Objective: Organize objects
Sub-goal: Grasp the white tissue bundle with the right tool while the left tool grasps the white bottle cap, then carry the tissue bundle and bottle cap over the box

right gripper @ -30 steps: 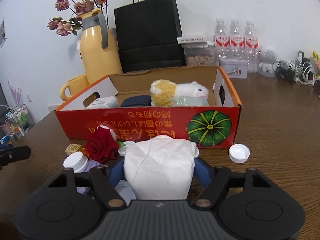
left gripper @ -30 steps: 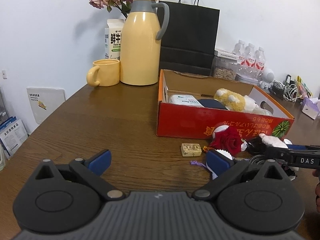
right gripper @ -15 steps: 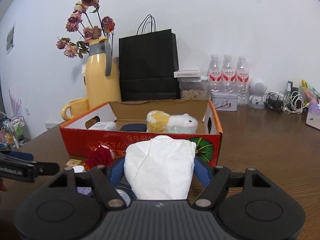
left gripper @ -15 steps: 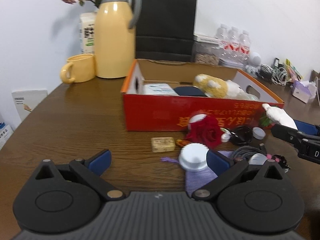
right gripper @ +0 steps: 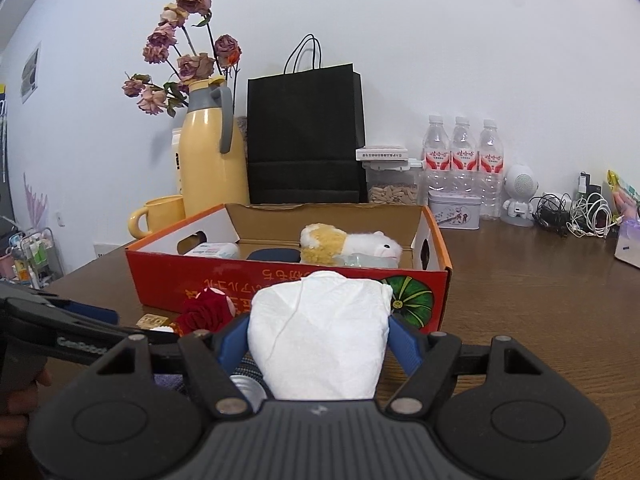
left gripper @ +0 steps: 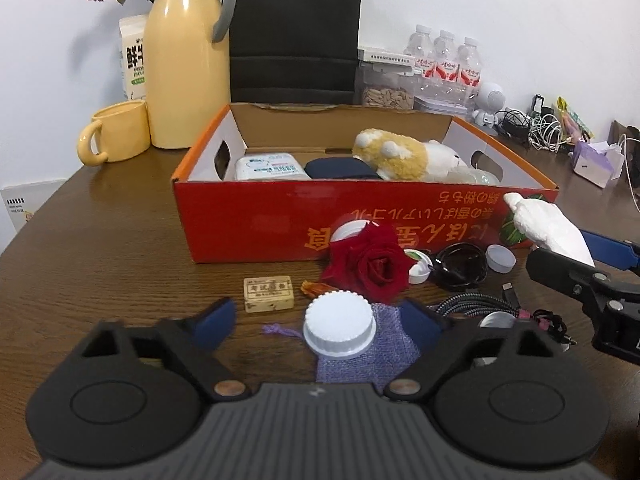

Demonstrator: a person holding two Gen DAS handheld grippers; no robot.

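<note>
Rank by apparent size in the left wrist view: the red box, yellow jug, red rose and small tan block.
Largest to smallest:
red box
yellow jug
red rose
small tan block

The jug stands farther back, so it is really bigger than it looks.

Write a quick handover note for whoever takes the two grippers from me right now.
Right gripper: shut on a white tissue wad, held in front of the red box, not yet over it.
Left gripper: open, jaws just been closing, either side of the white cap and purple pouch; neither gripped yet.
Done: wipes pack, dark pouch and plush toy are in the box.
Left: drop the tissue in, then the cap, pouch, red rose, small tan block, black cable and loose lids in front of the box.
</note>
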